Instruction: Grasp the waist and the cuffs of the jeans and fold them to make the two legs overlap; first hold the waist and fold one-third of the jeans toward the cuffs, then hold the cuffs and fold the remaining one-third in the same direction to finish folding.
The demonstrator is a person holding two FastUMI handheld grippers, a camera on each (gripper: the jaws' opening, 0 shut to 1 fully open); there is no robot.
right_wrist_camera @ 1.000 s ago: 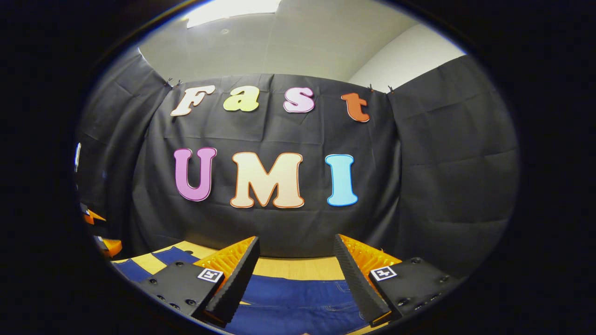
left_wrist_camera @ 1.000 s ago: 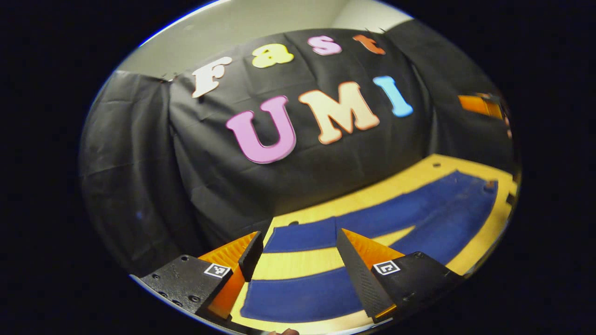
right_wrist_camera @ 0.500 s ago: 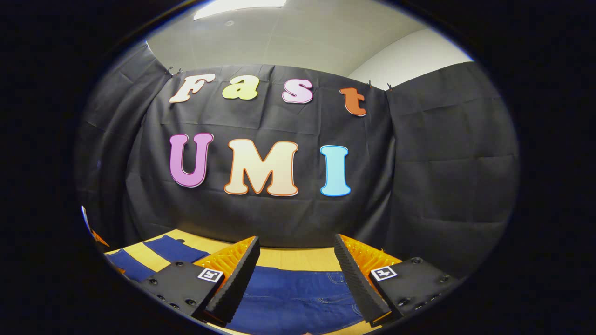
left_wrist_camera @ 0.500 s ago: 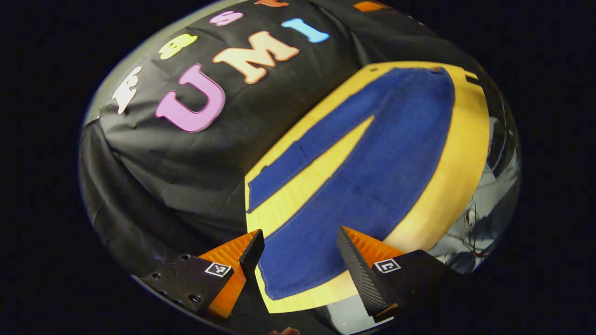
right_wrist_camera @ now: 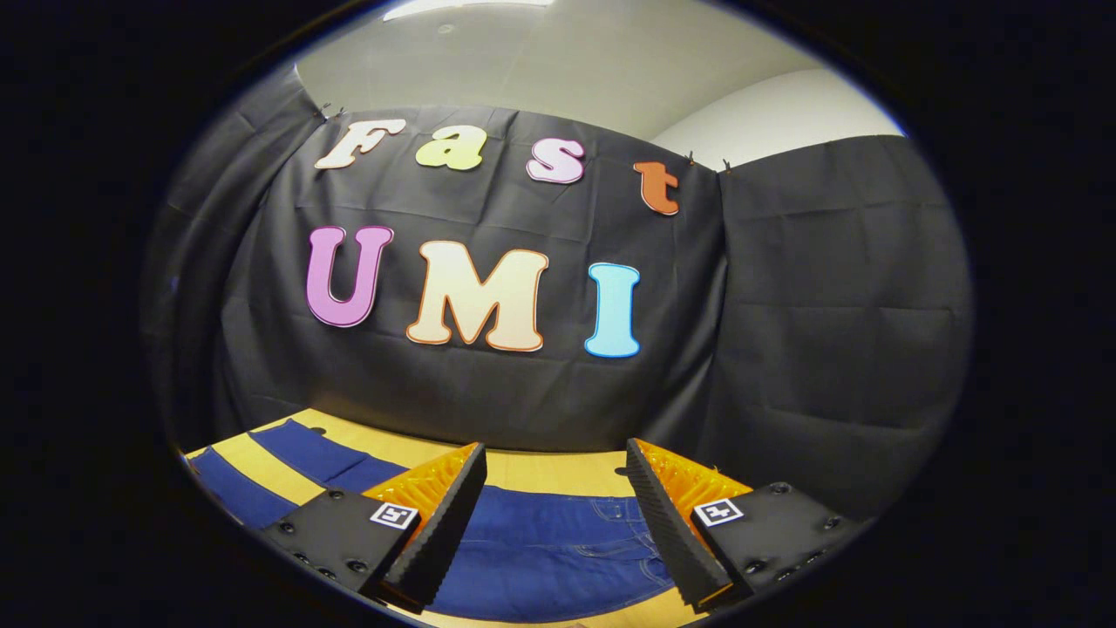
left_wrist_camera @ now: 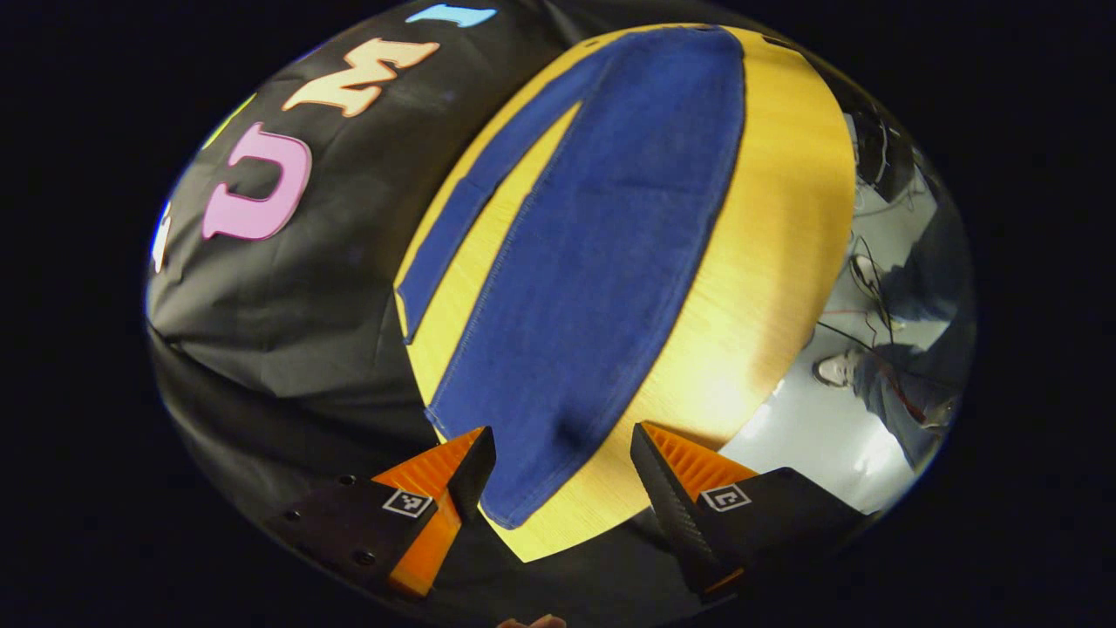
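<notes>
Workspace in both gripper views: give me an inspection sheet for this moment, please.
Surface: wooden table, bare around the garment.
Job's things: jeans lying flat and unfolded, legs spread apart; waist end in the right gripper view.
Clutter: nothing seen.
Grippers: left gripper open above the near leg's cuff, holding nothing; right gripper open above the waist, holding nothing.
Cables: thin wires on the floor beside the table.
Surroundings: black cloth wall; a person's shoe on the floor.
</notes>
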